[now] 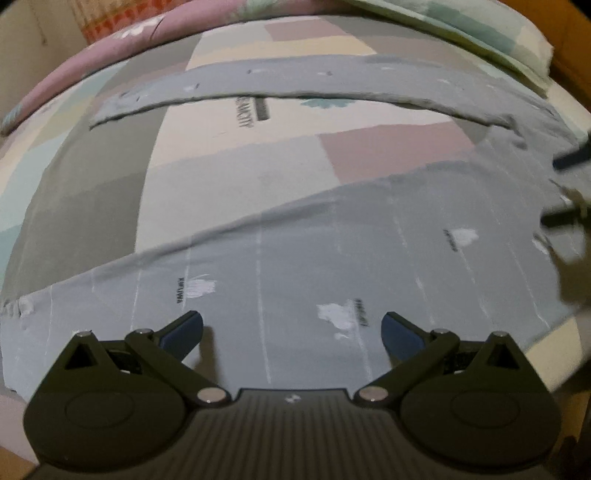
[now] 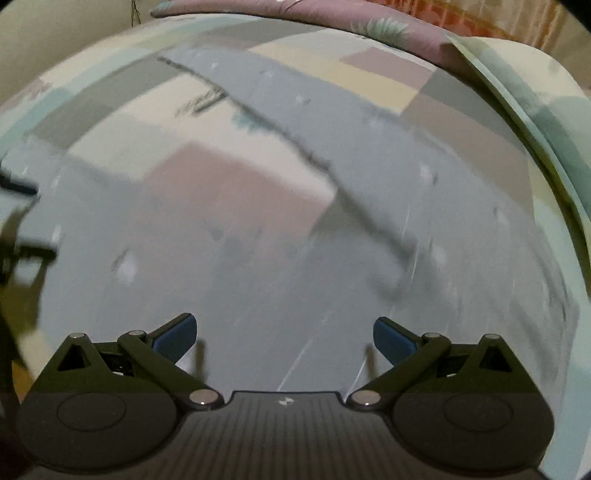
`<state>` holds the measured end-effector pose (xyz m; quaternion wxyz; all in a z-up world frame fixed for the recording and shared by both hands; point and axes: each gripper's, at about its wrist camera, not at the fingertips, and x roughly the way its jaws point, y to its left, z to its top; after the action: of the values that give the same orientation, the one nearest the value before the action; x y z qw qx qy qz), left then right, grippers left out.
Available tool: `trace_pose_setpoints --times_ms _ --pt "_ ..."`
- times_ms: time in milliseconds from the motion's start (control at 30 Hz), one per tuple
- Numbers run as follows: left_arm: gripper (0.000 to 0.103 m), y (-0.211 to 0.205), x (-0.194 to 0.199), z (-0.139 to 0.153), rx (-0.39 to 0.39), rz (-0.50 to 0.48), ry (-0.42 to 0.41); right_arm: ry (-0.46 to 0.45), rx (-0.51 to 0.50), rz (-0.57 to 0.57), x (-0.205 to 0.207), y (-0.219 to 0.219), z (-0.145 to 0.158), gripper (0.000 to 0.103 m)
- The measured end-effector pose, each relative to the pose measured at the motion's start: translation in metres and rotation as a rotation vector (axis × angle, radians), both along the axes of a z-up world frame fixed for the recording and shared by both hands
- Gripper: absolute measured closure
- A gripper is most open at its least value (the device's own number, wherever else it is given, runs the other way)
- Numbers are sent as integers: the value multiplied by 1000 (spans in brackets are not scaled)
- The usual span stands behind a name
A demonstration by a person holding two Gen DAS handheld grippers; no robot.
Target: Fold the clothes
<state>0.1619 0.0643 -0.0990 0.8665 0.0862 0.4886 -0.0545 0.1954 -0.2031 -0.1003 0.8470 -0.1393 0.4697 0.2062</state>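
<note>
A pair of grey trousers (image 1: 332,258) with small white prints lies spread on the bed, one leg (image 1: 295,81) stretched across the far side and the other close below my left gripper. My left gripper (image 1: 291,332) is open and empty just above the near leg. My right gripper (image 2: 282,336) is open and empty above the grey cloth (image 2: 258,277); this view is blurred by motion. The right gripper's dark fingers (image 1: 569,158) show at the right edge of the left wrist view. The left gripper's fingers (image 2: 22,251) show at the left edge of the right wrist view.
The bed has a patchwork sheet (image 1: 229,155) of cream, pink, grey and mint blocks. A pink quilt (image 1: 110,44) lies along the far left and a mint pillow (image 1: 480,33) at the far right. A wall (image 2: 55,44) stands behind the bed.
</note>
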Motion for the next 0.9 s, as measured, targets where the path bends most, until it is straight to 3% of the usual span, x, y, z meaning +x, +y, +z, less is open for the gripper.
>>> trace_pose_setpoints --times_ms 233,433,533,633,767,900 --pt "1 7 -7 -6 -54 28 36 -31 71 -150 -34 -8 -19 0" --pt "1 6 -27 0 -7 8 82 -61 82 -168 -43 -9 -23 0" --pt "1 -3 -24 15 21 -16 31 -67 88 -173 -43 -10 -24 0" --pt "1 -17 -10 23 -2 -33 -8 -68 87 -179 -40 -9 -25 0" --pt "1 -45 9 11 -27 -91 -2 -65 86 -186 -40 -8 -24 0" --pt "1 -58 9 -7 -9 -78 23 -68 89 -192 -41 -8 -25 0"
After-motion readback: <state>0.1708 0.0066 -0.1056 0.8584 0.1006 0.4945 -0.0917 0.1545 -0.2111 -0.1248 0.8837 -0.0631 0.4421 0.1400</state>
